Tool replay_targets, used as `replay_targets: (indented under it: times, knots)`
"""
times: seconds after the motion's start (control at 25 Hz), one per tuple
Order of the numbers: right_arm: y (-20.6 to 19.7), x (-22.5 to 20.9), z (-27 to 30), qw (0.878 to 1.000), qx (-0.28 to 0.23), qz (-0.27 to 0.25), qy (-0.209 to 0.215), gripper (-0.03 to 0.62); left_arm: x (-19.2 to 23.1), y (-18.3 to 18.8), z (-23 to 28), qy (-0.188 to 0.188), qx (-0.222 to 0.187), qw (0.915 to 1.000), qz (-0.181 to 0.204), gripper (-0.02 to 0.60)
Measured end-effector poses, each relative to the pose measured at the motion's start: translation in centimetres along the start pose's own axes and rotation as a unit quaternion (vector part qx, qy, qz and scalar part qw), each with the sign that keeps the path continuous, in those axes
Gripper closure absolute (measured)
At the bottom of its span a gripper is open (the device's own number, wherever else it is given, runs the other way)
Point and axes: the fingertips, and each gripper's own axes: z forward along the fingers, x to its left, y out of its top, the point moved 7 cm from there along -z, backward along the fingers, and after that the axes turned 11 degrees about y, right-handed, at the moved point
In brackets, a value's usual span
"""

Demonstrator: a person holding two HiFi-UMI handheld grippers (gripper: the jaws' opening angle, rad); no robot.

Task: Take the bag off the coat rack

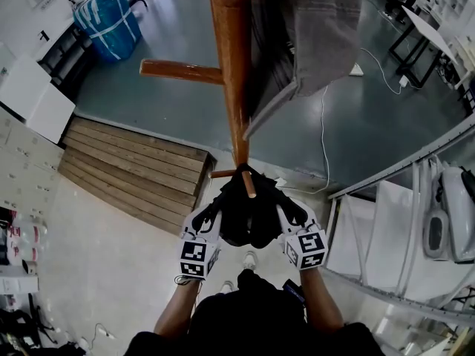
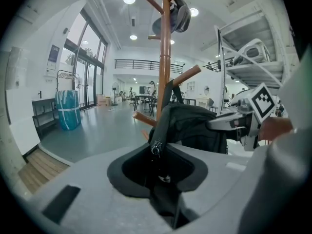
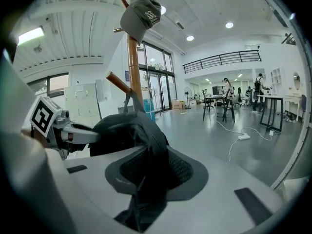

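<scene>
A black bag [image 1: 249,213] hangs on a low peg [image 1: 249,184] of the wooden coat rack [image 1: 234,73]. My left gripper [image 1: 208,221] holds the bag's left side and my right gripper [image 1: 293,217] its right side. In the left gripper view, bag fabric [image 2: 195,126] with a zipper pull runs down into the left gripper [image 2: 163,189] and is pinched there. In the right gripper view, a fold of the bag [image 3: 126,130] is pinched in the right gripper [image 3: 146,189]. A grey cap [image 3: 141,14] hangs on the rack's top.
Grey cloth [image 1: 326,28] hangs from the rack's upper pegs. A wooden step platform [image 1: 133,169] lies to the left and a blue wrapped bundle [image 1: 107,12] stands far left. A metal shelf [image 1: 415,221] holding a white appliance [image 1: 453,213] stands close on the right. A cable [image 1: 324,139] runs across the floor.
</scene>
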Motion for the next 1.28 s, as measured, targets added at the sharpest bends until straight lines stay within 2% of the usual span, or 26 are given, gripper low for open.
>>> replay_targets:
  times: [0.4,1.28]
  knots:
    - [0.3,0.7,-0.8,1.0,0.004,-0.002,0.005,0.507,-0.2,0.5,-1.2,-0.002,-0.011,0.9999,-0.008,0.495]
    - [1.9,3.7,-4.9,0.999,-0.033,-0.009,-0.016,0.513,-1.4,2.8,-5.5,-0.036,-0.053,0.9978,-0.019,0.499]
